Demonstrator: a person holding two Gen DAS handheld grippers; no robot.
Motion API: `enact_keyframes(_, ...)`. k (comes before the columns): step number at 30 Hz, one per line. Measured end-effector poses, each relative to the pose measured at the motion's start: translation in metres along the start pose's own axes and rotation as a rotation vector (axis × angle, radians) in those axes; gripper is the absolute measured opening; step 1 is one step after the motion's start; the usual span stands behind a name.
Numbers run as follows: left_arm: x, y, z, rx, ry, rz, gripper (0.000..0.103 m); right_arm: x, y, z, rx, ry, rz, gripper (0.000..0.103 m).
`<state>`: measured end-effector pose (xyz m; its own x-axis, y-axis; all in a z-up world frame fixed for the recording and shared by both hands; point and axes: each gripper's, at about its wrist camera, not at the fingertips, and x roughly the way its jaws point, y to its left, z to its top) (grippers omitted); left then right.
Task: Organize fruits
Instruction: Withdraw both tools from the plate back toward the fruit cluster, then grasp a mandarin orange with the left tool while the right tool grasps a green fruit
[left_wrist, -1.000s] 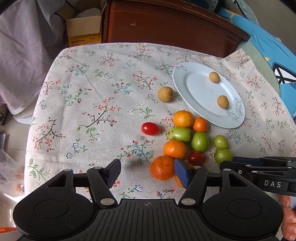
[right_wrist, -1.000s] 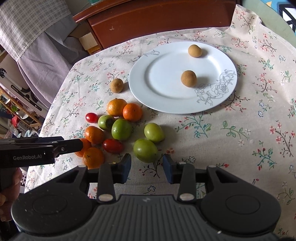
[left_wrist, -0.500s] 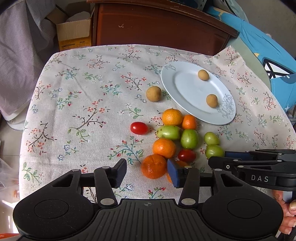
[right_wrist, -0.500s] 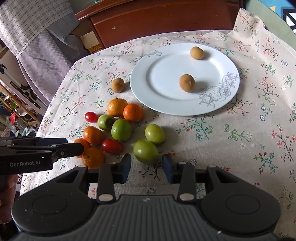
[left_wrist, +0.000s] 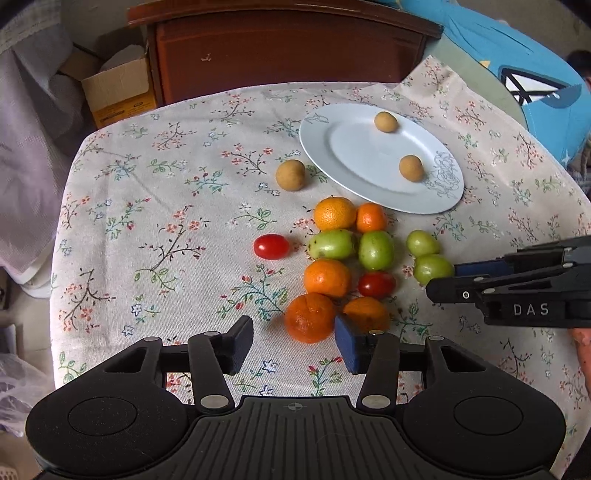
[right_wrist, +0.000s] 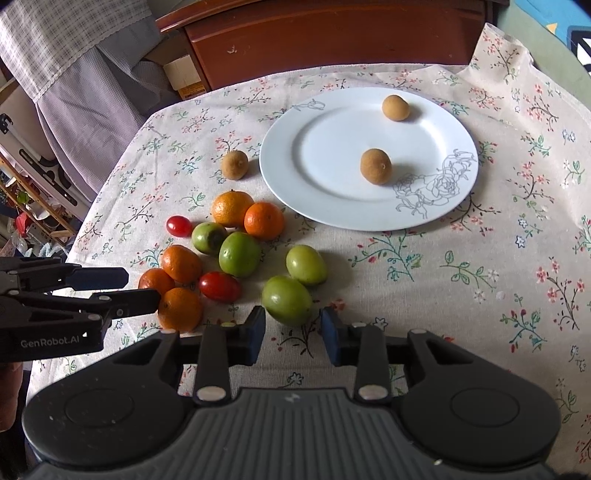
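A white plate (left_wrist: 354, 155) (right_wrist: 317, 155) holds two brown longans (left_wrist: 411, 168) (right_wrist: 375, 166). A third longan (left_wrist: 290, 175) (right_wrist: 235, 164) lies left of it on the cloth. Below the plate is a cluster of several mandarins (left_wrist: 327, 277), green fruits (left_wrist: 376, 250) and two cherry tomatoes (left_wrist: 271, 246). My left gripper (left_wrist: 293, 347) is open and empty, just short of a dark orange mandarin (left_wrist: 309, 322). My right gripper (right_wrist: 293, 334) is open and empty, just short of a green fruit (right_wrist: 287, 300).
The floral tablecloth (left_wrist: 166, 206) covers a round table. A brown wooden cabinet (left_wrist: 280, 48) and a cardboard box (left_wrist: 118, 92) stand behind it. Grey fabric (right_wrist: 85, 92) hangs at the left. A blue chair (left_wrist: 535, 81) is at the far right.
Both grippers have drawn slightly back and up from the fruit cluster; the view shows more of the table. No fruit has moved. Both stay open.
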<state>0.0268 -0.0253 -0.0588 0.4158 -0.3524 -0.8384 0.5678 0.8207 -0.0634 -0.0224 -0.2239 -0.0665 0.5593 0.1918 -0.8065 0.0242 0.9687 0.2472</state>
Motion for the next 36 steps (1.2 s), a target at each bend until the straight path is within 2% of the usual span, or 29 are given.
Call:
enact_keyframes(4,0.004,-0.001,-0.004,0.049,0.019,-0.007,0.046,-0.001,0.0,0.0,0.001,0.001,0.005,0.034)
enact_keyframes(9,0.008,-0.011,-0.006,0.136,-0.025,0.007,0.047,0.0,0.001,0.0,0.003,0.006,0.01,0.034)
enact_keyframes(14,0.012,-0.01,-0.007,0.118,-0.038,-0.002,0.045,0.002,0.0,0.0,0.005,0.003,0.008,0.035)
enact_keyframes(17,0.012,-0.011,-0.005,0.116,-0.039,-0.023,0.031,0.001,0.001,0.0,-0.009,-0.001,0.003,0.034)
enact_keyframes(19,0.011,-0.01,-0.004,0.1,-0.03,-0.033,0.03,0.001,0.002,-0.001,-0.018,-0.004,0.003,0.028)
enact_keyframes(21,0.01,-0.009,-0.002,0.079,-0.019,-0.043,0.03,0.0,0.002,0.0,-0.015,0.0,0.01,0.026)
enact_keyframes(27,-0.002,-0.008,0.004,0.058,-0.056,-0.046,0.03,-0.008,0.006,0.004,-0.026,-0.027,0.046,0.017)
enact_keyframes(32,0.001,-0.01,0.003,0.073,-0.035,-0.034,0.03,0.0,0.002,0.002,0.013,0.016,0.054,0.022)
enact_keyframes(36,0.002,-0.007,0.003,0.055,-0.031,-0.023,0.03,-0.002,0.002,0.003,0.011,-0.017,0.04,0.031)
